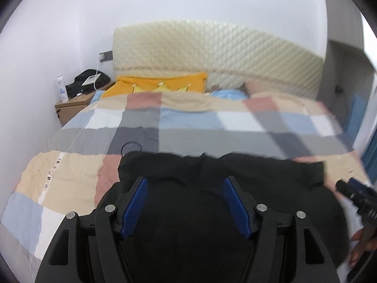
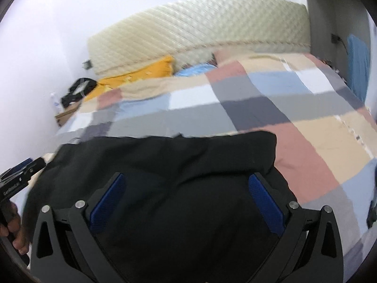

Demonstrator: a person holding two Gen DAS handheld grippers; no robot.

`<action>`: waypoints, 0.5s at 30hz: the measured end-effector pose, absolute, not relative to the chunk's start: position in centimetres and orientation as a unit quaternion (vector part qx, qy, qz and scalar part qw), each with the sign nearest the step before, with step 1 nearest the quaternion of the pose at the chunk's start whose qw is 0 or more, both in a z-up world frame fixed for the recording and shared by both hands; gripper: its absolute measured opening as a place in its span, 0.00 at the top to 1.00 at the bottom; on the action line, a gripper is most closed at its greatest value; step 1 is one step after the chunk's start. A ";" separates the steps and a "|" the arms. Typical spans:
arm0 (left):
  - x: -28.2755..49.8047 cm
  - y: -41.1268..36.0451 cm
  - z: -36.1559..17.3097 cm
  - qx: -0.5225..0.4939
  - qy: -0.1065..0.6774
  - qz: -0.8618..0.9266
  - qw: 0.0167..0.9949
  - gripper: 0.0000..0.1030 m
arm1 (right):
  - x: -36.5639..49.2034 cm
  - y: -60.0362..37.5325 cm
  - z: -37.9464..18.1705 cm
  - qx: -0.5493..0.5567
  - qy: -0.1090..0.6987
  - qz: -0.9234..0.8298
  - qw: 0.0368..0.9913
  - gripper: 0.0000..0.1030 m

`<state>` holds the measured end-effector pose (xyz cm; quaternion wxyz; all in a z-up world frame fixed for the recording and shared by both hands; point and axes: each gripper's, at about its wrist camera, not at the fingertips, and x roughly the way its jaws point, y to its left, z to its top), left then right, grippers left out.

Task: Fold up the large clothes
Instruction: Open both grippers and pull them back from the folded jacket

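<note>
A black garment (image 1: 212, 176) lies in a folded heap at the near end of a bed with a checked quilt (image 1: 70, 176). It also shows in the right wrist view (image 2: 165, 160). My left gripper (image 1: 186, 184) is open, its blue pads (image 1: 136, 202) spread wide just above the garment's left part. My right gripper (image 2: 186, 179) is open above the garment's right part, holding nothing. The right gripper's body shows at the left view's right edge (image 1: 355, 195); the left gripper shows at the right view's left edge (image 2: 18, 176).
A yellow pillow (image 1: 162, 85) and a blue pillow (image 1: 228, 93) lie against a quilted cream headboard (image 1: 212, 52). A wooden nightstand (image 1: 73, 106) at the left holds a black bag (image 1: 92, 80) and a white bottle (image 1: 62, 87). A white cable (image 1: 80, 127) trails onto the quilt.
</note>
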<state>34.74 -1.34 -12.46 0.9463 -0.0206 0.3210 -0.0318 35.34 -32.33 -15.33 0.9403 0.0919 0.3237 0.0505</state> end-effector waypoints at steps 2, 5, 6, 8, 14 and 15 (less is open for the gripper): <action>33.2 -1.5 -10.3 -0.028 0.313 -0.038 0.948 0.35 | 33.5 -32.2 -13.8 0.092 0.313 0.047 0.944 0.00; 30.1 -1.9 -6.8 -0.041 0.294 -0.042 0.954 0.20 | 30.1 -31.9 -10.6 0.095 0.286 0.047 0.952 0.00; 28.9 -2.1 -5.6 -0.042 0.285 -0.044 0.957 0.19 | 29.2 -31.8 -9.7 0.091 0.278 0.047 0.955 0.00; 27.0 -2.2 -3.9 -0.044 0.271 -0.047 0.961 0.18 | 27.2 -31.5 -7.5 0.084 0.259 0.044 0.961 0.00; 20.8 -1.5 0.8 -0.063 0.250 -0.065 0.964 0.16 | 21.2 -30.5 -1.4 0.076 0.209 0.049 0.974 0.00; 19.4 -1.3 1.4 -0.066 0.248 -0.066 0.964 0.16 | 20.1 -30.4 -0.5 0.077 0.197 0.053 0.976 0.00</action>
